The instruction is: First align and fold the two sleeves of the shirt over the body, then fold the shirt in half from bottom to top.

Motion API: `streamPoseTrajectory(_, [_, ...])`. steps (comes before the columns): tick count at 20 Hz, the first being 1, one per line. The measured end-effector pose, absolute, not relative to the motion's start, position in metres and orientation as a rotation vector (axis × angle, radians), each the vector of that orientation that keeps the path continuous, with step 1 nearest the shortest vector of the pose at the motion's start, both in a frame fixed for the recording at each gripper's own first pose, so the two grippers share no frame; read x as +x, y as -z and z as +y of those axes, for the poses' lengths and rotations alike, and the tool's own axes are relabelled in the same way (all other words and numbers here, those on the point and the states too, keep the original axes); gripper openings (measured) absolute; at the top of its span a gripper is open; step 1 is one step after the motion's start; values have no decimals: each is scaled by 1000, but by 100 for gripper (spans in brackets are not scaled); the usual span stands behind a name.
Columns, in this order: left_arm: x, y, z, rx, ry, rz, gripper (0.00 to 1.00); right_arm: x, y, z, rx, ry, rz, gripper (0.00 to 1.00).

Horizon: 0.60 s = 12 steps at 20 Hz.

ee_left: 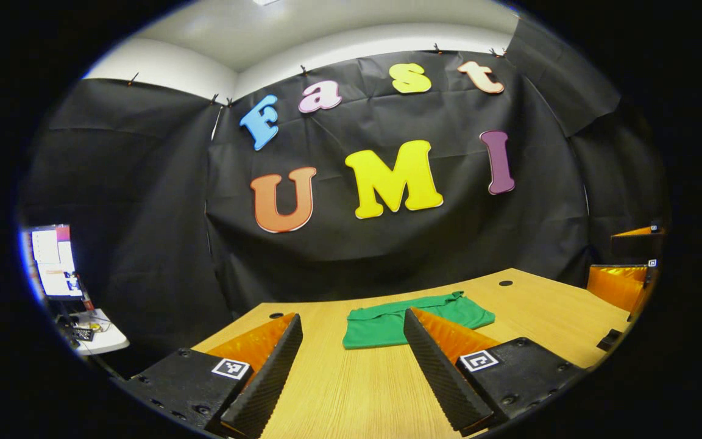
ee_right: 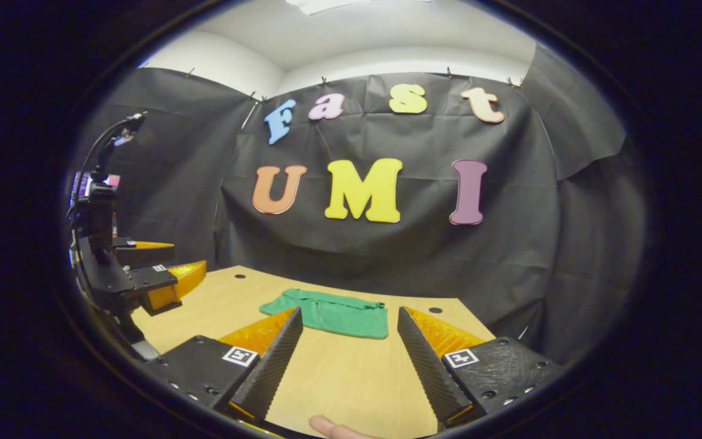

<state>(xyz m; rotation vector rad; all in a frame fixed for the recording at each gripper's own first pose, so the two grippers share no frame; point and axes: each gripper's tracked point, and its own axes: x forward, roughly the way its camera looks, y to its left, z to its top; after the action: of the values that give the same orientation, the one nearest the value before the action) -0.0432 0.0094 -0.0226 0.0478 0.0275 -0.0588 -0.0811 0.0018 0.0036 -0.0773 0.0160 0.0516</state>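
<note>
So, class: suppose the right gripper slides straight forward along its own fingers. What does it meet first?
Most likely the folded green shirt on the wooden table. The right gripper is open, with bare tabletop between its fingers and the shirt's near edge. Its height above the table is unclear.

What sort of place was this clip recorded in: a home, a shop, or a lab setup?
Most likely a lab recording booth, not a home. Black cloth is clipped up as walls around a bare wooden table, a monitor sits on a side desk, and only a folded green shirt lies on the table.

Bright, even overhead light; sharp focus, fisheye bending at edges.
</note>
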Motion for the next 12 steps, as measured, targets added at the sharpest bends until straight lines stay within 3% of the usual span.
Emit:
streamPoseTrajectory(5, [-33, 39, 15, -75, 73, 104, 100, -78, 2, 1, -60, -60, 27, 95])
streamPoseTrajectory(12, [-31, 42, 2, -58, 106, 102, 100, -78, 9, 7, -80, -80, 21, 95])
